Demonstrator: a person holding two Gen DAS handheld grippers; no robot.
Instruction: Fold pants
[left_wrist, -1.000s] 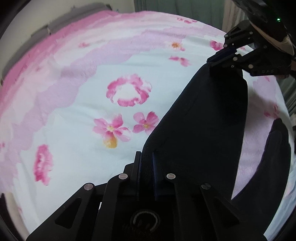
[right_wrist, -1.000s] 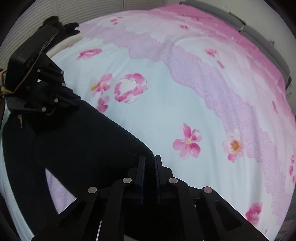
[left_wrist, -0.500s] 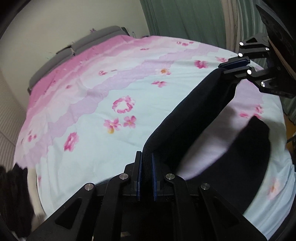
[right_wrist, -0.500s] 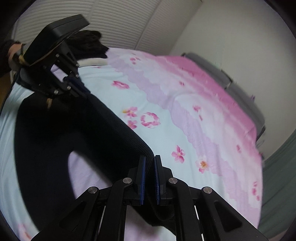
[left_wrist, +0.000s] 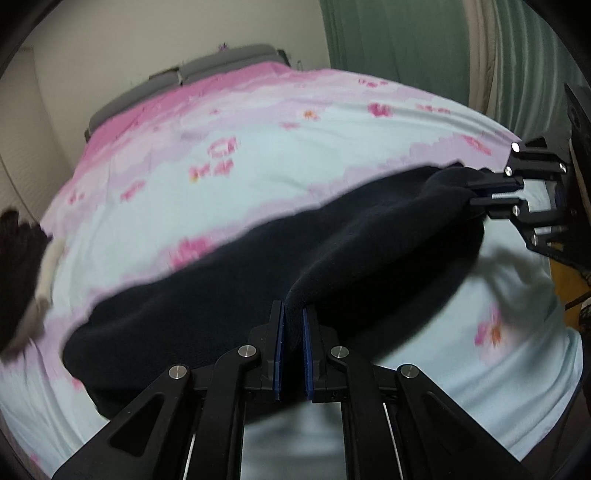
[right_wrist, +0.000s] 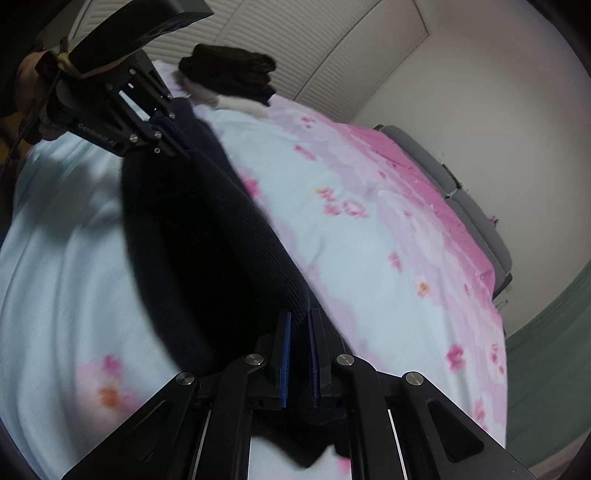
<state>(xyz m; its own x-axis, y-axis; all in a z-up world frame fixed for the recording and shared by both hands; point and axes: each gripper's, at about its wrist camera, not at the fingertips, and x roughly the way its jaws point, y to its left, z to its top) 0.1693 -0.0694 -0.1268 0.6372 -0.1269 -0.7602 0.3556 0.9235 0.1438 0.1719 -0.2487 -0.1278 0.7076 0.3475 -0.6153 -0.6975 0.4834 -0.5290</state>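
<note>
The dark navy pants (left_wrist: 332, 258) hang between my two grippers above the bed, their lower part trailing on the sheet at the left. My left gripper (left_wrist: 292, 317) is shut on one edge of the pants. My right gripper (right_wrist: 299, 325) is shut on another edge of the pants (right_wrist: 207, 236). In the left wrist view the right gripper (left_wrist: 491, 192) shows at the far right, clamped on the fabric. In the right wrist view the left gripper (right_wrist: 166, 136) shows at upper left, also clamped on it.
A bed with a pale blue and pink flowered sheet (left_wrist: 221, 184) lies under the pants. A dark and white pile of clothes (right_wrist: 229, 77) sits at the bed's edge; it also shows in the left wrist view (left_wrist: 22, 266). Grey headboard (left_wrist: 207, 70), green curtain (left_wrist: 388, 40).
Both grippers have lifted well above the bed with the pants held between them. The pants rose off the sheet and now hang stretched; more of the room shows.
</note>
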